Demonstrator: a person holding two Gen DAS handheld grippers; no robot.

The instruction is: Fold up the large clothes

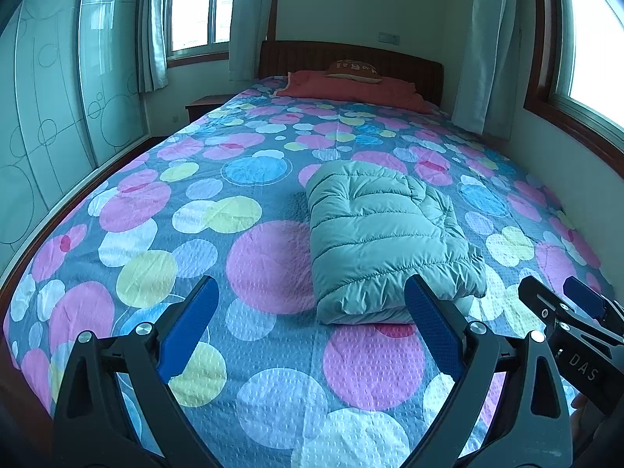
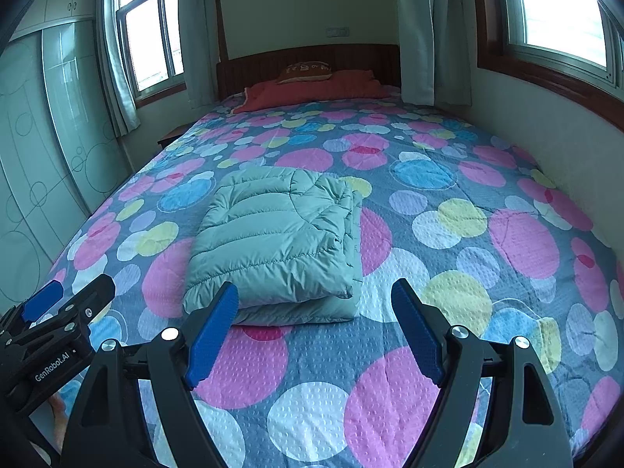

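Observation:
A pale green quilted puffer jacket [image 1: 386, 234] lies folded into a thick rectangular bundle on the bed; it also shows in the right wrist view [image 2: 277, 241]. My left gripper [image 1: 312, 288] is open and empty, held above the bedspread just in front of the bundle's near left corner. My right gripper [image 2: 314, 290] is open and empty, just in front of the bundle's near right corner. Neither touches the jacket. The right gripper also shows at the right edge of the left wrist view [image 1: 561, 292], and the left gripper at the left edge of the right wrist view [image 2: 74, 292].
The bed [image 1: 234, 234] has a blue spread with coloured circles. A red blanket [image 1: 351, 85] and a brown pillow [image 1: 353, 68] lie at the wooden headboard. A wall runs along the bed's right side [image 2: 546, 128]. A glass wardrobe [image 1: 58, 97] stands left.

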